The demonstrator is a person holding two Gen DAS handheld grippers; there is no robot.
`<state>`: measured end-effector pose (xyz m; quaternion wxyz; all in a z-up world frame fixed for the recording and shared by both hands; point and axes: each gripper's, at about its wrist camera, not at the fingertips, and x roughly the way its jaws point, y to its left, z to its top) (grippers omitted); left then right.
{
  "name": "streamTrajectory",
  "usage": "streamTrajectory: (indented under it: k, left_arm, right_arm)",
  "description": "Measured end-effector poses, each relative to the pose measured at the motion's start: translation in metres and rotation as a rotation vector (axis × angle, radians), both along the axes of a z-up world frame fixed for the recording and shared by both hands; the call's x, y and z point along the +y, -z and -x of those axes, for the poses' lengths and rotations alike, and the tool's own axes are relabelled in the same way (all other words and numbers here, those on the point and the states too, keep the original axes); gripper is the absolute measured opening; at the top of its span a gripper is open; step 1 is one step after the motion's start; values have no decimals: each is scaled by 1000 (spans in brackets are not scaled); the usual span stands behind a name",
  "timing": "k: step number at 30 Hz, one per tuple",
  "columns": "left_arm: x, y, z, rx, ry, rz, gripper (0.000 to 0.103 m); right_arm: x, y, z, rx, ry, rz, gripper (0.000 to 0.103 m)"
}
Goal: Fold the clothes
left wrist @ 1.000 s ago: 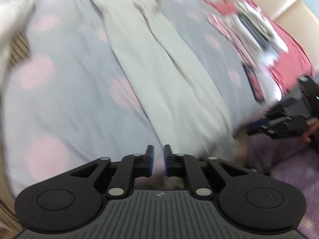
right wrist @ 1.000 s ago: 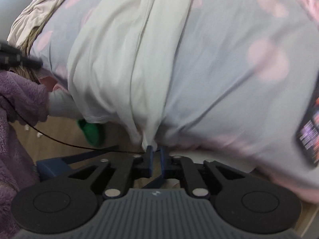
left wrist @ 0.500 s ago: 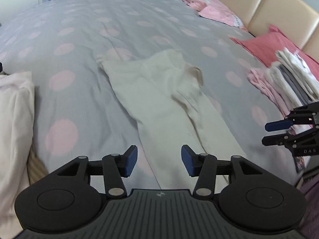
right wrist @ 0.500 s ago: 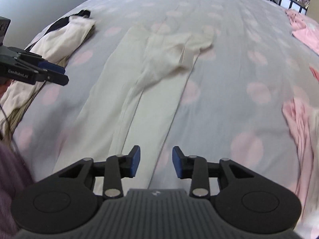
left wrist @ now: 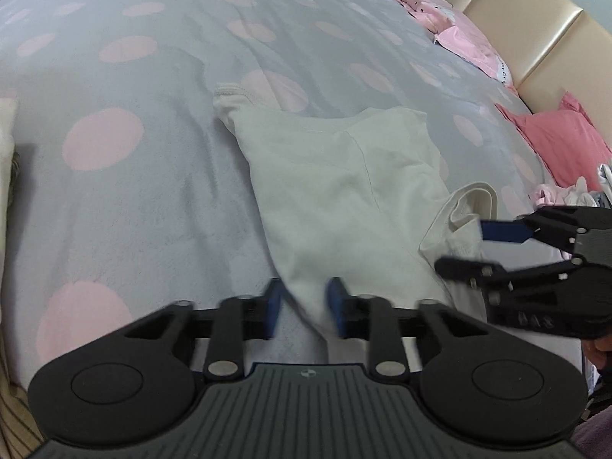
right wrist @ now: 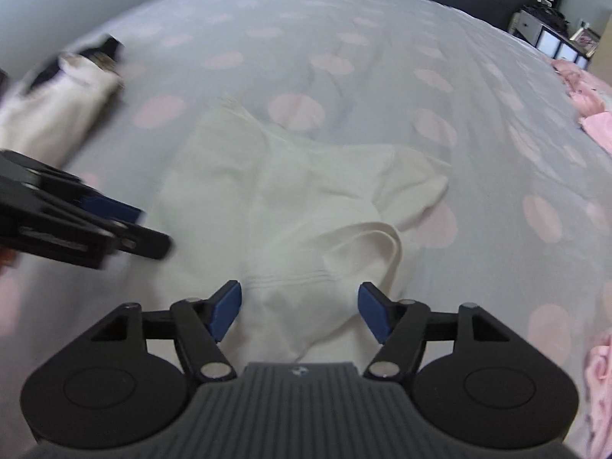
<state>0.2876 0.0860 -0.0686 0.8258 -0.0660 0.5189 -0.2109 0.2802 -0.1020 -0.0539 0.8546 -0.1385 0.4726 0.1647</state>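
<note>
Cream garment lies crumpled on the grey, pink-dotted bed, its near end between both grippers. Left gripper: fingers have just been closing, cloth between them, gap narrow, grip uncertain. Right gripper: fingers have just been opening, wide apart, cloth loose between.
</note>
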Motion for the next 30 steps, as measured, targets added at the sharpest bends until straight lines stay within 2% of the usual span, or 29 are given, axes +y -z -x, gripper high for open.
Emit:
streamTrajectory:
  k: [1, 2, 3, 6, 11, 14, 15, 20, 22, 25, 27, 28, 30]
  left_arm:
    - [3, 0, 0, 0, 0, 7, 8]
    - [5, 0, 0, 0, 1, 9, 4]
    - [7, 0, 0, 1, -3, 12, 1]
    - [15, 1, 0, 16, -12, 21, 0]
    - [17, 4, 2, 24, -19, -34, 0]
    - [17, 3, 3, 28, -33, -101, 0]
    - [18, 2, 4, 28, -41, -125, 0]
    - [23, -6, 10, -4, -41, -142, 0]
    - [23, -9, 13, 3, -45, -153, 0]
    - [20, -16, 19, -9, -28, -183, 0]
    - [20, -21, 25, -8, -12, -166, 0]
    - [20, -24, 29, -8, -3, -157, 0]
    - [18, -29, 37, -4, 25, -139, 0]
  right_arm:
    - [-2, 2, -5, 25, 14, -19, 28]
    - [-5, 2, -9, 51, 35, -43, 20]
    - [-7, 2, -13, 78, 57, -66, 20]
    - [-13, -3, -17, 108, 73, -143, 7]
    - [-14, -26, -14, 182, 39, -438, 6]
    - [-8, -42, -3, 187, -25, -541, 6]
    - [-10, -43, -2, 182, -18, -534, 6]
    - [-22, -42, -3, 158, 36, -470, 6]
    - [-34, -30, -9, 149, 88, -397, 7]
    - [-54, -12, -18, 164, 159, -307, 21]
    - [-65, -11, -14, 186, 178, -313, 27]
    - [-68, -14, -9, 185, 172, -316, 34]
    - [-69, -22, 2, 176, 126, -316, 39]
